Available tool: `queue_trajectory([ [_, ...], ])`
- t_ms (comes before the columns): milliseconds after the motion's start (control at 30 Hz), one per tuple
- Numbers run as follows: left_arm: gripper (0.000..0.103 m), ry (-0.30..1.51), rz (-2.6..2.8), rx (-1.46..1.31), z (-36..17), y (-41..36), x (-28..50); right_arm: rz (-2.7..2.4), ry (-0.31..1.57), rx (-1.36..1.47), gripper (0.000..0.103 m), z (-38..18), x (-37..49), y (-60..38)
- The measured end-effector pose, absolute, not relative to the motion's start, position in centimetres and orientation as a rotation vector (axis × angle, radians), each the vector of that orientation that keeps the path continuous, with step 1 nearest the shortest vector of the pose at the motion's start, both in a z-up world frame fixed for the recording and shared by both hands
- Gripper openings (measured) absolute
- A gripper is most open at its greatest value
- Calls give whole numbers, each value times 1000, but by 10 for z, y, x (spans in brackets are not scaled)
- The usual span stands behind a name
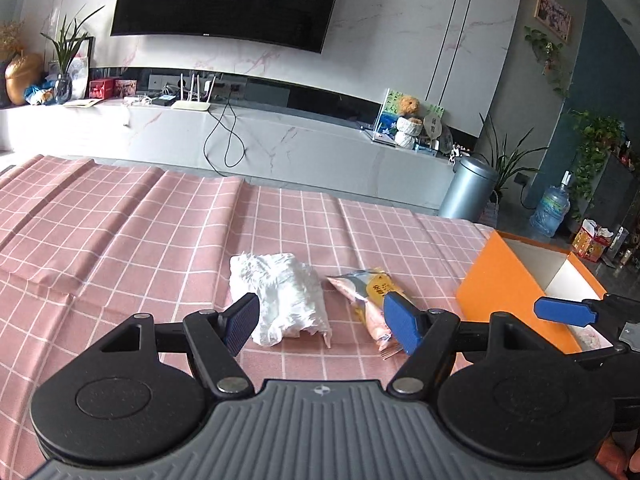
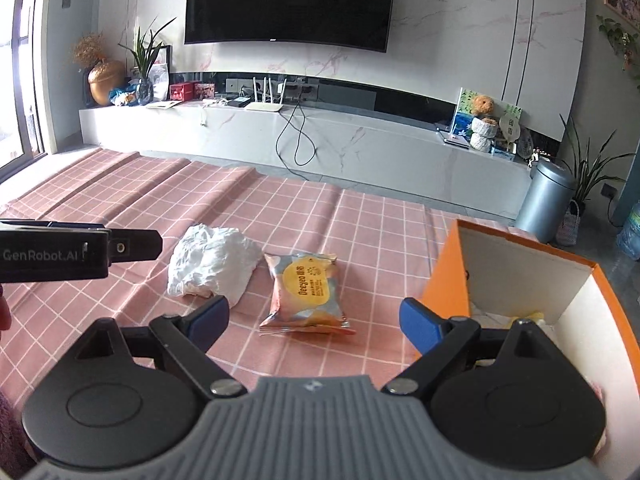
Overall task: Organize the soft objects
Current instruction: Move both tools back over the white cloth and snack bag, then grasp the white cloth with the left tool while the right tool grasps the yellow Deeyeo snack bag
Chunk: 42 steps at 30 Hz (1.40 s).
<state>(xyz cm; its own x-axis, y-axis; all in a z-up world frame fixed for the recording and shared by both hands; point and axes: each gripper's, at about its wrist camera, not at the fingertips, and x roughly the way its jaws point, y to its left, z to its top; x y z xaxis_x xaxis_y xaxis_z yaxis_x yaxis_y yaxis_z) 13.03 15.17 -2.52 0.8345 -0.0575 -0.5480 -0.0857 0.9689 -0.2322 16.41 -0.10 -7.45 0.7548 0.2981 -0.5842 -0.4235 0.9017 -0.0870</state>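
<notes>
1. One white cloth (image 1: 280, 298), one snack packet (image 2: 306, 294), one orange box (image 2: 448, 272), two tongs.
2. All rest on a pink checked tablecloth (image 1: 120, 232); beyond it are a marble TV bench (image 2: 360, 144), a wall TV (image 2: 288, 0) and a grey bin (image 2: 546, 200).
3. Left tongs (image 1: 322, 322) are spread, empty, with the cloth ahead between the tips and the packet at the right tip.
4. Right tongs (image 2: 316, 320) are spread, empty; the packet lies just ahead between the tips, long axis running away from them, with the box touching the right tip.
</notes>
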Motion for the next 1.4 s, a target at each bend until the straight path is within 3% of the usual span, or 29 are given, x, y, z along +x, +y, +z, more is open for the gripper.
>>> queue_trajectory([
  [700,83,717,32,-258,-82,206,191,383,708,-287,89,-123,268,61],
  [1200,87,730,-12,-314,-92,209,207,394,799,-248,89,-153,300,64],
  [1400,89,729,-45,-284,-97,197,223,374,853,-148,80,-159,312,55],
])
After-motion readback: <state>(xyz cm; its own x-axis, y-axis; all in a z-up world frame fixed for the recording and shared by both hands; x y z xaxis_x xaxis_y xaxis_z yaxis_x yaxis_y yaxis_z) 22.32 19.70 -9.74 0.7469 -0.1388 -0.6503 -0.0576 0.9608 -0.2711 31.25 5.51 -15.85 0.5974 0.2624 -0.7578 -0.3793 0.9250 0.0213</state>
